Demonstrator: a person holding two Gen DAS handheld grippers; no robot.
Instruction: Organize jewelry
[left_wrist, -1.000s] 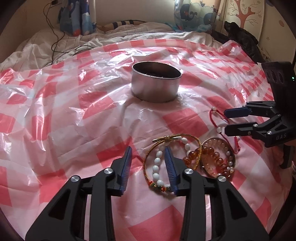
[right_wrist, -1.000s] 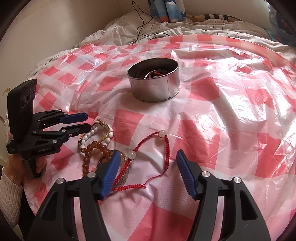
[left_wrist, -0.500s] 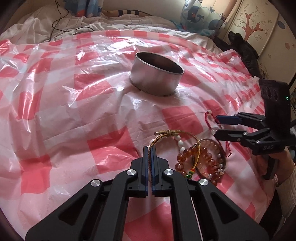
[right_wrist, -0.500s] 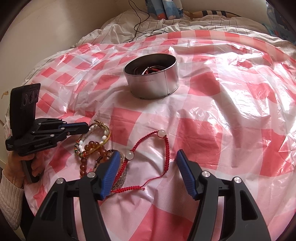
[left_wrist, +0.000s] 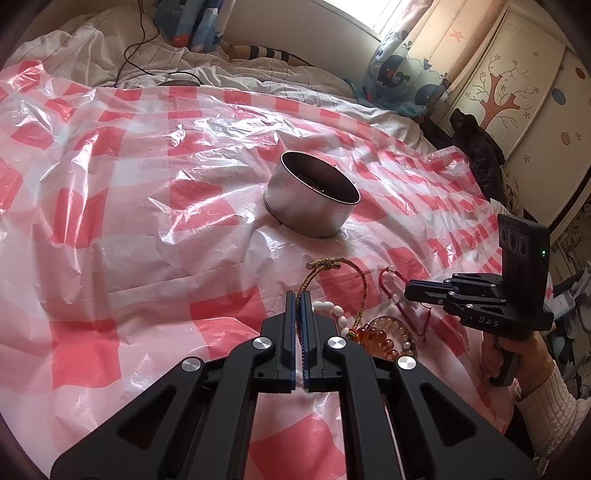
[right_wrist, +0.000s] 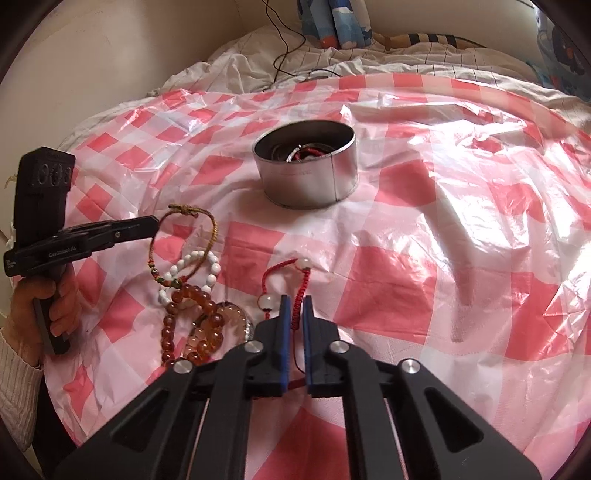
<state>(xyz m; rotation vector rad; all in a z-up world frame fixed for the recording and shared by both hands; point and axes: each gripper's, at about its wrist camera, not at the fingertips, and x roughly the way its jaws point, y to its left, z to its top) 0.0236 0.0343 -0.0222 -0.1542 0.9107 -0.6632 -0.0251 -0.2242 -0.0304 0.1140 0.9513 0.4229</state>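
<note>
A big red-and-white plastic sheet (right_wrist: 424, 236) is covering the bed. A round metal tin (right_wrist: 306, 181) is sitting in the middle, already holding some red and silver jewelry. The left gripper (left_wrist: 298, 295) is pinching the gold cord bracelet (right_wrist: 184, 218) with white beads. The right gripper (right_wrist: 294, 301) is squeezing the red string bracelet (right_wrist: 284, 266). The brown bead bracelet (right_wrist: 192, 317) is still waiting near them on the sheet.
</note>
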